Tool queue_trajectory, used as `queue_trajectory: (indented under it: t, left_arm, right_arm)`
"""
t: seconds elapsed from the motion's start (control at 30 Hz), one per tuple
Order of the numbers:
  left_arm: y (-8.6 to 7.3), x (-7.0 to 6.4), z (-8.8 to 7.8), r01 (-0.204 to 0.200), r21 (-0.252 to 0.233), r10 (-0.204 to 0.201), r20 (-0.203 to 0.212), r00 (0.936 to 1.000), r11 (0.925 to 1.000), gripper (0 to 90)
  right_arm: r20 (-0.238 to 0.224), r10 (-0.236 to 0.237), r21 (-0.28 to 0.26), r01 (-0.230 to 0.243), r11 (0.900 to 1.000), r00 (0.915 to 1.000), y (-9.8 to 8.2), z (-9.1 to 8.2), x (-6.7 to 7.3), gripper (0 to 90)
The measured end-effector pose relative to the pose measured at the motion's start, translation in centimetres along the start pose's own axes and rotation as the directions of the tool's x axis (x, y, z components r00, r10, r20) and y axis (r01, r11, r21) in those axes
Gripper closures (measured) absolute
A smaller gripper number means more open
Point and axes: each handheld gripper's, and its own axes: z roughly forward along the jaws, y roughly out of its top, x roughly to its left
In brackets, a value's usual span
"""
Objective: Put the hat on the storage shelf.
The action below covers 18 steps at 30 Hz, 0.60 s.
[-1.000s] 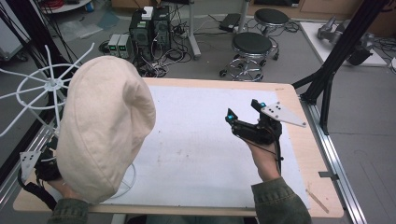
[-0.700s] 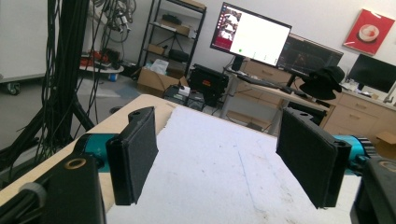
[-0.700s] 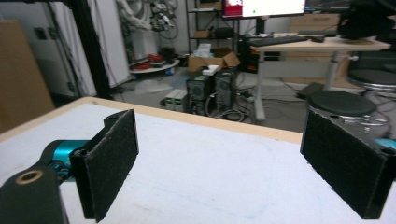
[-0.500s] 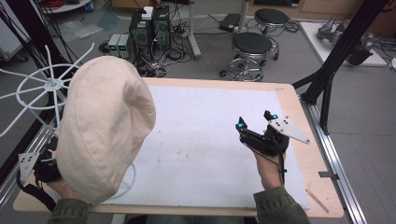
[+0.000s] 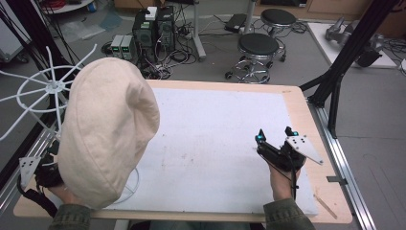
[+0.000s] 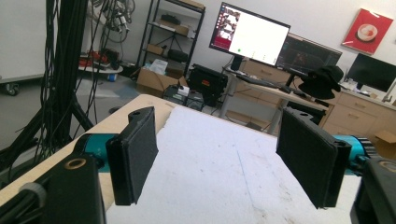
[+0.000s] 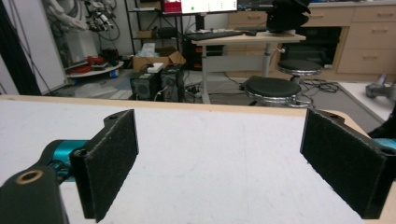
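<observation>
White table mat (image 5: 210, 143) bare between both hand-held grippers, left (image 6: 224, 158) and right (image 5: 276, 137), jaws spread.

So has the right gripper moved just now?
Yes. The right gripper has drawn back toward the person, away from the table's far edge.

Even, soft indoor light; slightly grainy pictures

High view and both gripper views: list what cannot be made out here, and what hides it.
- High view: the person's cream cap hides the left gripper's jaws and the white mat's near left part.
- High view: the white wire ring is mostly hidden under the cap.
- Left gripper view: the monitor's text is too small to read.
</observation>
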Motion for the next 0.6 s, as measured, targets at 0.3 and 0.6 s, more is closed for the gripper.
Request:
queue_trajectory:
  t: [0.3,0.6]
  left_arm:
    - [0.0,0.0,0.0,-0.002,0.004,0.002,0.003,1.0,1.0,28.9]
    - [-0.1,-0.1,0.2,-0.007,0.007,0.006,0.011,0.9999,1.0,28.9]
  right_arm:
    - [0.06,0.032,0.026,-0.034,0.999,0.9977,-2.8,0.3,-1.6,10.6]
    - [0.062,-0.035,0.024,0.034,0.999,0.9975,-3.2,0.0,-1.7,10.6]
